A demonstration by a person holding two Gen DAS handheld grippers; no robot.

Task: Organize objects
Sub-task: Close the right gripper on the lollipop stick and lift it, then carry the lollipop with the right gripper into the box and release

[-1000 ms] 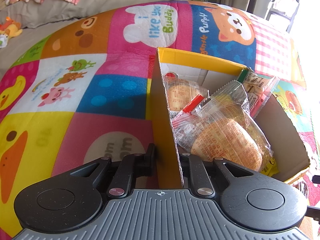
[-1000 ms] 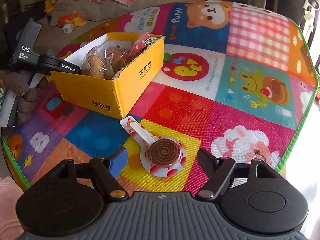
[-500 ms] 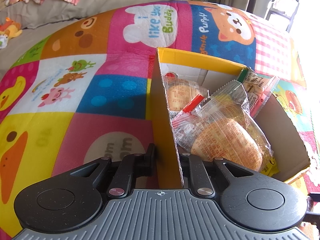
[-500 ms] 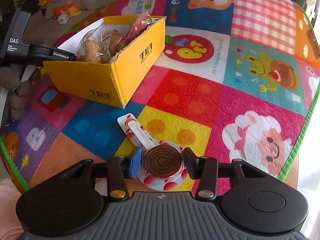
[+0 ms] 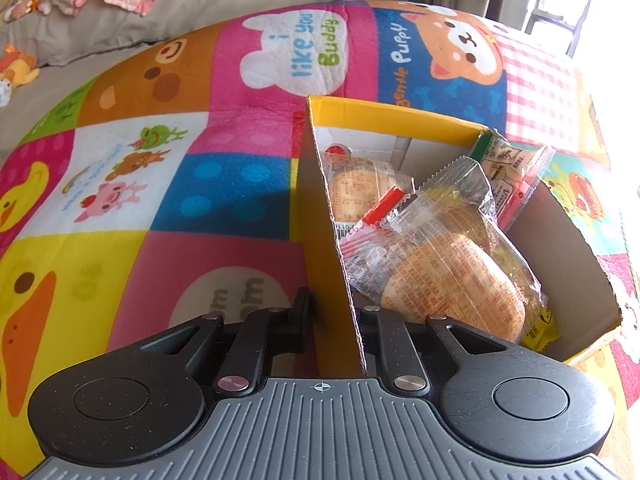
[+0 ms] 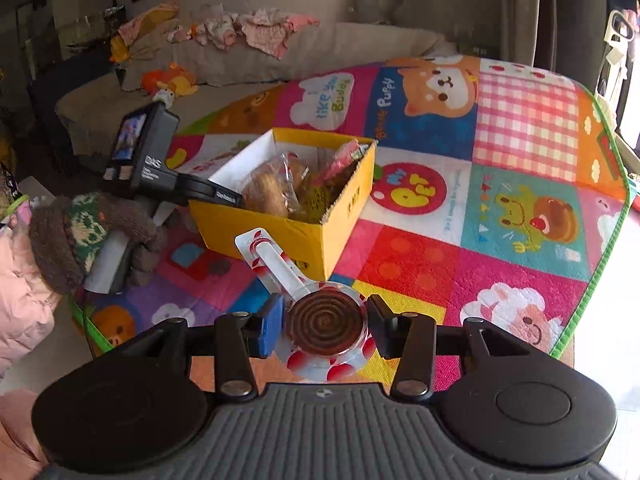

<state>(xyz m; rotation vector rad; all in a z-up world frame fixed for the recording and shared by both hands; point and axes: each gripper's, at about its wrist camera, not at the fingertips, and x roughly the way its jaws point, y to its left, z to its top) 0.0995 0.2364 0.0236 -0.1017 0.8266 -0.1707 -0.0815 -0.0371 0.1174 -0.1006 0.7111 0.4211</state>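
Observation:
A yellow cardboard box [image 5: 320, 200] holds several wrapped buns and snack packets [image 5: 440, 272]. My left gripper [image 5: 334, 316] is shut on the box's near wall, one finger outside and one inside. In the right wrist view the box [image 6: 288, 228] stands on the mat with the left gripper [image 6: 200, 192] at its left wall. My right gripper [image 6: 324, 320] is shut on a wrapped chocolate swirl lollipop [image 6: 326, 320] and holds it above the mat, its white stick [image 6: 276, 260] pointing toward the box.
A colourful cartoon play mat [image 6: 500, 216] covers the surface, with a green edge [image 6: 600, 248] at the right. A beige sofa [image 6: 320, 52] with clothes and plush toys lies behind. A gloved hand [image 6: 80, 232] holds the left gripper.
My right gripper closed on the lollipop and lifted it off the mat, toward the box. My left gripper has stayed clamped on the box wall.

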